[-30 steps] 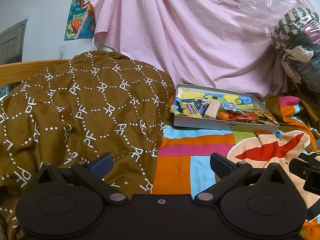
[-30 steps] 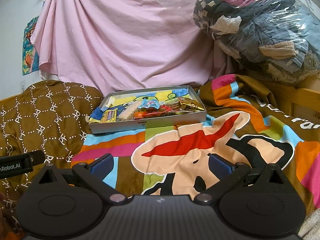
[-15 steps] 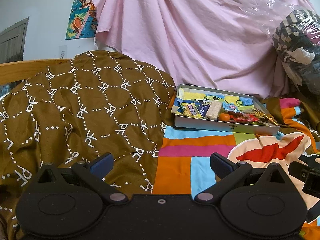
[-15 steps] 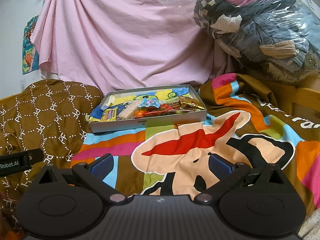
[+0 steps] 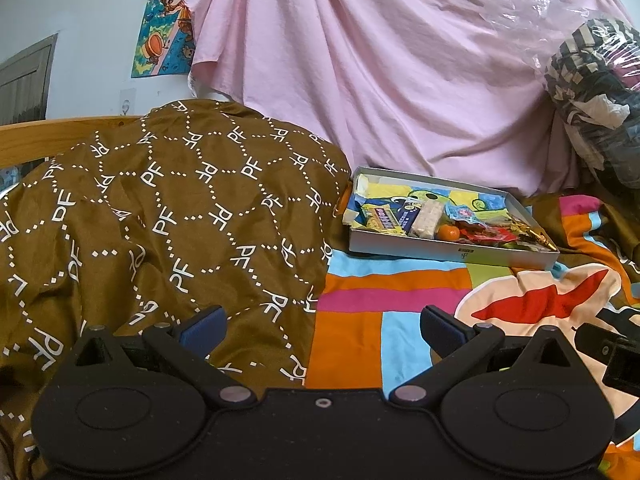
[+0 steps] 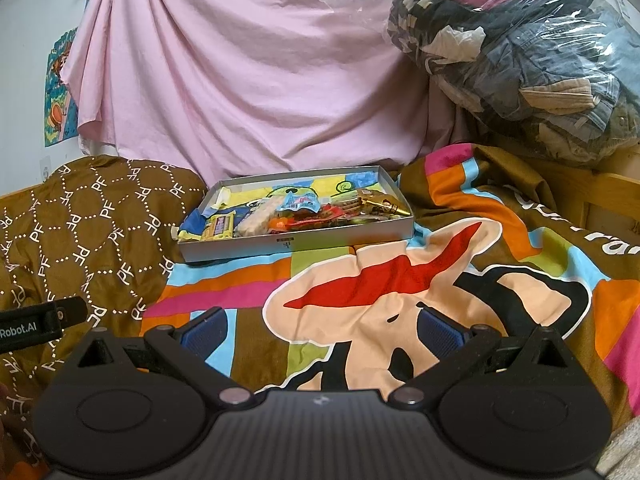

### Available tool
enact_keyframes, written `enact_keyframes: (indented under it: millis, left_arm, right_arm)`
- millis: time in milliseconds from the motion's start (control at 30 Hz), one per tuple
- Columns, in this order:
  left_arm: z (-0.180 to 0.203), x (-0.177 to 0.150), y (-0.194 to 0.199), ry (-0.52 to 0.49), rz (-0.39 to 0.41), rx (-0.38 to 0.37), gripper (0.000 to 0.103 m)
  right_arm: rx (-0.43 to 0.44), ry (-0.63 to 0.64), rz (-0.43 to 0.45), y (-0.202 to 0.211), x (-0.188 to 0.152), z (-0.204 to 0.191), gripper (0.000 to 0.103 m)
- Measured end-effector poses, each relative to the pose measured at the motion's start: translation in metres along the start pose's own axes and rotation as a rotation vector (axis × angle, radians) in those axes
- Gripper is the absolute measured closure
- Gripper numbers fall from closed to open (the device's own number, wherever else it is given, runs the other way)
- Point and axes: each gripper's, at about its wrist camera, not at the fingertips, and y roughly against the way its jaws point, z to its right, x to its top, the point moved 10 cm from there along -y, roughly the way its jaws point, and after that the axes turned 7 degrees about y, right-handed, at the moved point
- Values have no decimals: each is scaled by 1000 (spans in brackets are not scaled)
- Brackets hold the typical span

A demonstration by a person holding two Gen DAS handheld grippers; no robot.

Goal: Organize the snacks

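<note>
snacks (image 6: pixel 304 216) heaped in shallow grey box (image 6: pixel 248 246) on bed, atop colourful cartoon blanket (image 6: pixel 380 280). brown patterned quilt (image 5: pixel 160 216) bunched to left, pink sheet (image 5: pixel 380 80) draped behind, bagged clothes (image 6: pixel 520 52) at right. left hand-held gripper (image 5: pixel 322 326) and right hand-held gripper (image 6: pixel 322 328) both spread wide, holding nothing, well short of box.

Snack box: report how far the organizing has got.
Done: nothing visibly sorted; the snacks lie jumbled in the grey box on the bedspread. In hand: nothing; the left claw and right claw are open, short of the box. Left: all sorting.
</note>
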Motion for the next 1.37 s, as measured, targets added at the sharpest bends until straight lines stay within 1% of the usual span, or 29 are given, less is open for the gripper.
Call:
enact_keyframes:
  millis: [67, 167, 300, 500, 1000, 1367]
  left_arm:
    - [0, 0, 0, 1, -12, 3, 1]
    - [0, -1, 0, 0, -14, 38, 1]
    - [4, -1, 1, -43, -3, 51, 1]
    - [7, -1, 2, -71, 1, 49, 1]
    - [5, -2, 1, -59, -9, 53, 1]
    - [2, -3, 0, -56, -14, 70, 1]
  right_arm:
    - [0, 1, -1, 0, 0, 0, 0]
    - [0, 2, -3, 0, 0, 0, 0]
    - [0, 5, -7, 0, -1, 0, 0]
    - [0, 2, -4, 0, -1, 0, 0]
    - [-1, 5, -9, -1, -1, 0, 0]
    - [3, 10, -13, -2, -1, -1, 0]
